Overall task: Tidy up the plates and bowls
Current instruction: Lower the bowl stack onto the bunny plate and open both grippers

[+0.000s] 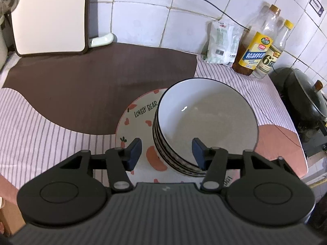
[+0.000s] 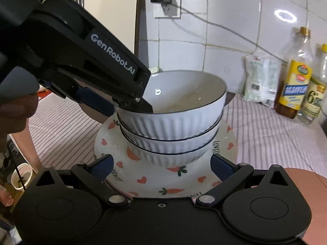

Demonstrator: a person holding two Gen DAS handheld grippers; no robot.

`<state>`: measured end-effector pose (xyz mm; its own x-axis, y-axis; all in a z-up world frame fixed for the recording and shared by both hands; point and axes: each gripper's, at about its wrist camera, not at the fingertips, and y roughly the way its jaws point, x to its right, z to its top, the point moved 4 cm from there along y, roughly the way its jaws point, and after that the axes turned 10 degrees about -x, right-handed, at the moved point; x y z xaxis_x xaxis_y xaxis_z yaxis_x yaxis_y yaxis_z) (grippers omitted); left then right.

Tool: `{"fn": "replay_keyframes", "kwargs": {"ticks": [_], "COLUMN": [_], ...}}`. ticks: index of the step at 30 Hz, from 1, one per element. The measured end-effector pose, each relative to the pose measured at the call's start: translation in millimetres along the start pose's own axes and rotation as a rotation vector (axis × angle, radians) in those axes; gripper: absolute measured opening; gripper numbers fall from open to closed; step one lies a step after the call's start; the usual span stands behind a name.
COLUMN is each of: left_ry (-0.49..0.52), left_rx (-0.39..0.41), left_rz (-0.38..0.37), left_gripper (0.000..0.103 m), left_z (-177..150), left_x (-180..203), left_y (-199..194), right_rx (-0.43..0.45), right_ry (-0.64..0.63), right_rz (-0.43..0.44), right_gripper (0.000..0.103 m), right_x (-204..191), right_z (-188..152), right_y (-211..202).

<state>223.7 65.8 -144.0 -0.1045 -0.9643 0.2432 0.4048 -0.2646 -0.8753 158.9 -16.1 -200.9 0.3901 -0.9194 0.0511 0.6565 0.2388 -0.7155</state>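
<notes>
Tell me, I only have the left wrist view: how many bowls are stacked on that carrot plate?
Observer: Three ribbed white bowls, nested upright on the plate.
Operator: Are my left jaws actually over the rim?
Observer: Yes. The left gripper straddles the top bowl's rim, one jaw inside, one outside, not closed.
Operator: Where's the right gripper?
Observer: The right gripper sits low at the plate's near edge, jaws open, holding nothing.
</notes>
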Motion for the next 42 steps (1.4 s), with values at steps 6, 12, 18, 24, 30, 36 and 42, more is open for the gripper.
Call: {"fn": "replay_keyframes", "kwargs": {"ticks": [6, 12, 18, 24, 30, 36, 42], "left_ry": [0.018, 0.031, 0.048, 0.074, 0.105, 0.114, 0.103], "left_rx": [0.026, 0.061, 0.095, 0.14, 0.178, 0.198, 0.201], "left_rz": [0.023, 0.039, 0.047, 0.066, 0.072, 0.1, 0.141], "left_gripper": [0.059, 0.063, 0.064, 0.066, 0.069, 0.075, 0.085], "left_z": [-4.8, -10.3, -20.0, -33.2, -49.4, -61.7, -71.3], "left_x": [4.1, 3.6, 3.5, 12.7, 24.1, 25.3, 14.5], "left_y": [-25.2, -53.8, -82.3, -107.7, -130.9, -146.3, -157.5], "right_rx": [0.034, 0.061, 0.101, 0.131, 0.143, 0.166, 0.176], "right_ry": [0.027, 0.025, 0.016, 0.017, 0.046, 0.086, 0.132], "right_rz": [-0.041, -0.072, -0.092, -0.114, -0.148, -0.153, -0.164], "right_gripper": [0.102, 0.102, 0.102, 0.102, 0.102, 0.102, 0.102], "right_x": [4.6, 3.0, -1.4, -0.8, 6.4, 17.7, 25.8], "right_z": [2.9, 3.6, 4.3, 1.8, -0.4, -2.2, 3.8], "right_y": [-24.1, -46.9, -78.8, -101.7, -121.4, -145.3, -167.9]}}
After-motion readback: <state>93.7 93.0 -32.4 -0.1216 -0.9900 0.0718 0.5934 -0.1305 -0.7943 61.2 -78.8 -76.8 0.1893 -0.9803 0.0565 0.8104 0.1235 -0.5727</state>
